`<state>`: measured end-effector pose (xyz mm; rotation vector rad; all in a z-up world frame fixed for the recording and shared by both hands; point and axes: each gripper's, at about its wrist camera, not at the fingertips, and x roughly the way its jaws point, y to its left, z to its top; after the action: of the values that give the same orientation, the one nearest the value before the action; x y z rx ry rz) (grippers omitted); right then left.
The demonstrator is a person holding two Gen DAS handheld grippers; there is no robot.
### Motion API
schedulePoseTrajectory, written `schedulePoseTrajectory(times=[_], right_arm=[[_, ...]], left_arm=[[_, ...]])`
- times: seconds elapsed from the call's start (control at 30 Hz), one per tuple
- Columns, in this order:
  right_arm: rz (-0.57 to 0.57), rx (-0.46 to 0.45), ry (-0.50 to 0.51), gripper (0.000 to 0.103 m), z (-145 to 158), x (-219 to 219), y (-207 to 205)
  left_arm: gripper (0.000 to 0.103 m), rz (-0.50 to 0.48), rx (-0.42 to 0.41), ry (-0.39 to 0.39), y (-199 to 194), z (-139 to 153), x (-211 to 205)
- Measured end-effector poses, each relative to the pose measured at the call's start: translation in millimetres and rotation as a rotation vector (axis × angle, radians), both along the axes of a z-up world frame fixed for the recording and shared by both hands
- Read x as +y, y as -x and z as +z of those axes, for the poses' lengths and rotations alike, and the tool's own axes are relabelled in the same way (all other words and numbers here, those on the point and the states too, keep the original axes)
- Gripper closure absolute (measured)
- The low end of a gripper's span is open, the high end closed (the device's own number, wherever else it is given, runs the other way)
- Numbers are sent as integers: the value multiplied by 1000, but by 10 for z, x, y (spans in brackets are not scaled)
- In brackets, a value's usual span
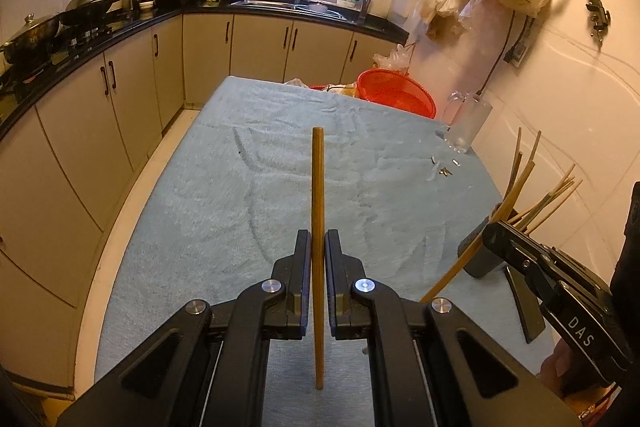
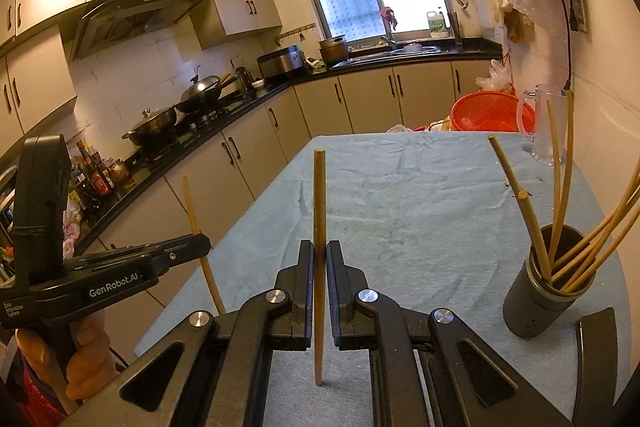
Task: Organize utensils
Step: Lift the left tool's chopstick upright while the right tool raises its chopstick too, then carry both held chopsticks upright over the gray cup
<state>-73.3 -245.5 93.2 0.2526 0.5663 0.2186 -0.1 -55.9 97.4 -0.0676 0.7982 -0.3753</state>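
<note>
My left gripper [image 1: 318, 241] is shut on a wooden chopstick [image 1: 317, 187] that stands upright above the light blue cloth-covered table [image 1: 224, 187]. My right gripper [image 2: 319, 251] is shut on another wooden chopstick [image 2: 319, 203], also upright. A dark grey cylindrical holder [image 2: 540, 291] with several chopsticks in it stands at the table's right edge, to the right of my right gripper. In the left wrist view the right gripper [image 1: 490, 233] shows beside the holder [image 1: 480, 259]. In the right wrist view the left gripper [image 2: 200, 241] shows at the left with its chopstick [image 2: 196, 223].
A clear glass mug [image 2: 550, 123] stands at the table's far right, with a red plastic basket [image 2: 492, 113] behind it. Small metal bits [image 1: 442, 169] lie on the cloth. Kitchen cabinets and a stove with woks [image 1: 86, 3] run along the left.
</note>
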Motion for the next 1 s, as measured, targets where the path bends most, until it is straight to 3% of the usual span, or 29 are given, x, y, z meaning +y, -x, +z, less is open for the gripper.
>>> schedulePoseTrajectory(times=[1.0], right_arm=[[-51, -52, -36, 96, 193, -192, 339]], left_arm=[[97, -36, -25, -4, 38, 158, -161]])
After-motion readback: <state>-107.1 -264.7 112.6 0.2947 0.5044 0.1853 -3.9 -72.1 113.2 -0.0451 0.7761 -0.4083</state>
